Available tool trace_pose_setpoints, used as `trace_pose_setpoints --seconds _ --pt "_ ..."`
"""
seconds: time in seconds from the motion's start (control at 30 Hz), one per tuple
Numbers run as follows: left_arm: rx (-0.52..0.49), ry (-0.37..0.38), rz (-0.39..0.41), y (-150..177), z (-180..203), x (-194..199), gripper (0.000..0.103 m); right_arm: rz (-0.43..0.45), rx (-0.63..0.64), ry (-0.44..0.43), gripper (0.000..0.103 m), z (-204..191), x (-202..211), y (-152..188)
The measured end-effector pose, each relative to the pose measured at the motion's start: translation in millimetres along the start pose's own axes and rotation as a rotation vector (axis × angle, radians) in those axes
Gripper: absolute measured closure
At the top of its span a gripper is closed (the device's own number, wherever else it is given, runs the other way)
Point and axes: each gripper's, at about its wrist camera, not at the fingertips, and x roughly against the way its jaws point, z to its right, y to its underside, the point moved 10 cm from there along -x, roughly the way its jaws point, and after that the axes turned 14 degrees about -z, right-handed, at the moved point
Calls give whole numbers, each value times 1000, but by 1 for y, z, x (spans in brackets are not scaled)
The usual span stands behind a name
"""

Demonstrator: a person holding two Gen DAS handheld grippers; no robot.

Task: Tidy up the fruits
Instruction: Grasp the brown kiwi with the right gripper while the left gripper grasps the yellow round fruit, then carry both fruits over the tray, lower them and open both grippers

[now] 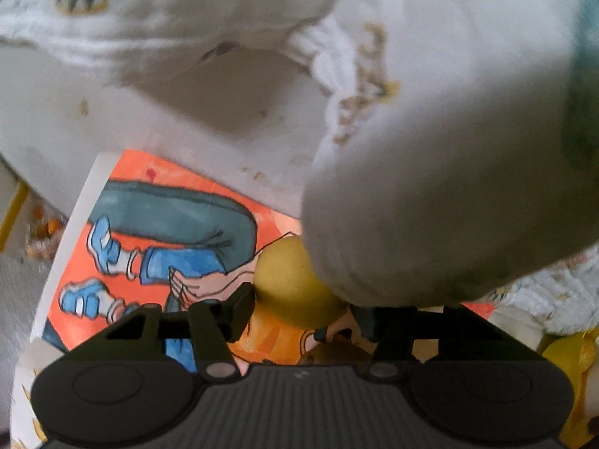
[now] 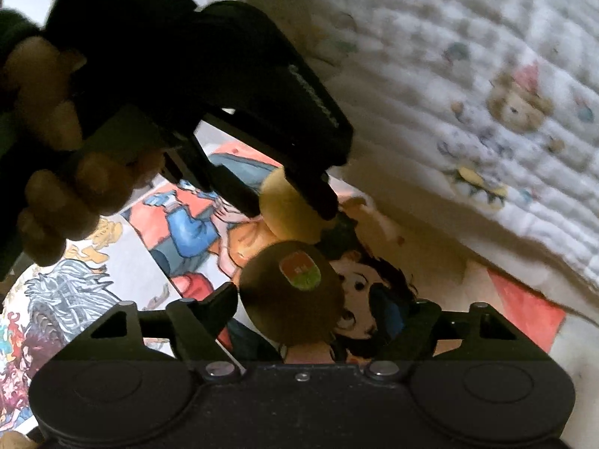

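A yellow-green fruit [image 1: 292, 280] rests on a painted orange picture [image 1: 179, 172]. My left gripper [image 1: 303, 305] is shut on it, with both pads against its sides; a white cloth hides the right finger's tip. From the right wrist view the same yellow fruit [image 2: 284, 213] sits between the left gripper's [image 2: 284, 202] black fingers. In front of it lies a brown round fruit with a red-green sticker [image 2: 292, 295]. My right gripper [image 2: 305, 293] is open around it: the left finger is at its edge, while a gap shows at the right finger.
A bulky white cloth [image 1: 430, 149] hangs over the right side of the left view. A quilted blanket with cartoon prints [image 2: 468, 93] borders the picture [image 2: 194, 224] on the right. A person's hand [image 2: 75, 187] holds the left gripper. Comic prints [image 2: 56, 299] lie at the left.
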Motion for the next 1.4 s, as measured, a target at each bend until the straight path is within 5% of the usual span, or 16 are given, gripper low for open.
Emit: trace_pose_setpoints --seconds 0.13,0.5,0.77,1.4 --pt "13 2 -6 -2 -2 0 43 -6 50 -9 36 -6 -6 1" --pt "12 -15 -22 11 5 5 45 -13 25 -4 40 -4 -7 2" --pt "45 41 -60 39 9 5 45 -8 -41 -6 40 -5 18 24" --pt "-163 96 -102 139 51 21 45 17 -219 154 40 20 126 120"
